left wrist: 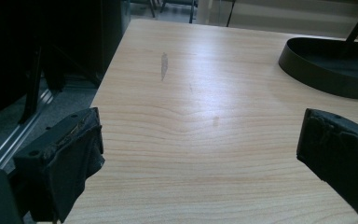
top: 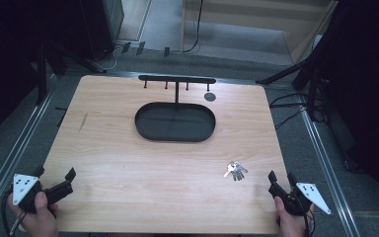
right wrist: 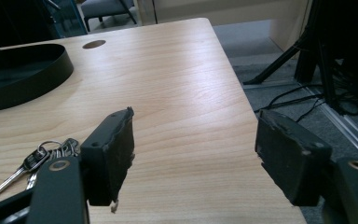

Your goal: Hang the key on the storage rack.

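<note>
Black jaws stand spread on the right gripper (top: 281, 178), which a hand (top: 290, 222) holds at the near right corner of the pale wooden table (top: 128, 163), with nothing between the pads but bare wood. In the right gripper view the gap between the two jaws opens onto the table's grain and its right edge, past which lie grey floor and dark stand legs. Just ahead of that gripper and a little to its left lies a bunch of keys (top: 235, 170), flat on the wood, close to the left jaw yet not touching it; the right gripper view shows the keys (right wrist: 37, 161) fanned out from their ring beside that jaw. Farther out, beyond the keys and well apart from them, sits a black oval tray (top: 143, 129) in the middle of the table, with a thin post rising from its far rim to a crossbar with small hooks (top: 176, 79). A small dark round spot (top: 209, 96) marks the wood just right of that bar. Across at the near left corner the left gripper (top: 55, 180) is likewise held with its jaws wide apart over bare table, the tray's wall (left wrist: 317, 74) ahead of it and to its right.
</note>
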Demonstrator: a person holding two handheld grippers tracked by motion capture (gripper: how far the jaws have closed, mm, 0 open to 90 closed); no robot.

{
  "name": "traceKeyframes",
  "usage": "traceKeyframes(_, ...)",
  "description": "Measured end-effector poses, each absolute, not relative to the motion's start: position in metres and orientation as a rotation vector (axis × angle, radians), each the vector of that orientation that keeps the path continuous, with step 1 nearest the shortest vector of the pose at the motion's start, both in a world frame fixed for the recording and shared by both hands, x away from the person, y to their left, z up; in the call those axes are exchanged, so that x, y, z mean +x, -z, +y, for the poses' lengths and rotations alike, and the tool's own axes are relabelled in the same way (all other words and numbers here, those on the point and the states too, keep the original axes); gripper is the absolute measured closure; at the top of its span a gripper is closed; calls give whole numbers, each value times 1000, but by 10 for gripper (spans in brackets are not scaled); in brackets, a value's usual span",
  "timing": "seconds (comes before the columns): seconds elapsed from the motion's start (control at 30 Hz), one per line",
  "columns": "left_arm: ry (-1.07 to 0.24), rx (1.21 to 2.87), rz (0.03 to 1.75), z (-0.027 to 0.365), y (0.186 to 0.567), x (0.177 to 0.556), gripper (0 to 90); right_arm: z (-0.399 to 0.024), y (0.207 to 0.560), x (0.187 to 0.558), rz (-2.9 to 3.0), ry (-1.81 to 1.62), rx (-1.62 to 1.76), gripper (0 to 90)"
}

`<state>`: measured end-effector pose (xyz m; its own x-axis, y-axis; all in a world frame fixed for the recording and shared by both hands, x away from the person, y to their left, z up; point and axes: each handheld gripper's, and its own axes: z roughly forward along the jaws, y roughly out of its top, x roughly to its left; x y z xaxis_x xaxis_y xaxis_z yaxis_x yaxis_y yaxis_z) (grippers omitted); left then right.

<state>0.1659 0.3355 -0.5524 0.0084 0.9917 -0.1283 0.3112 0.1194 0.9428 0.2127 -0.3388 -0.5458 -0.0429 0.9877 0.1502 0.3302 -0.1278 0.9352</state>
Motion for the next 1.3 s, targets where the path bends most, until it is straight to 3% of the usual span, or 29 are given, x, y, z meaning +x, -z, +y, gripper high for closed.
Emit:
traceKeyframes(0.33,-934,1352,1465,335,553,165,4,-335,546,219,1528,-1139,1553,173)
traceKeyframes(0.6,-931,1354,1464,335,552,165,4,-332,546,226,1590,-1101,1607,150)
traceKeyframes(0.87,-924,1350,1463,336,552,165,4,-307,532,249,1726,-952,1659,176)
traceKeyframes(1.3,-912,1337,1466,337,553,165,4,-257,503,308,2281,-439,1674,191)
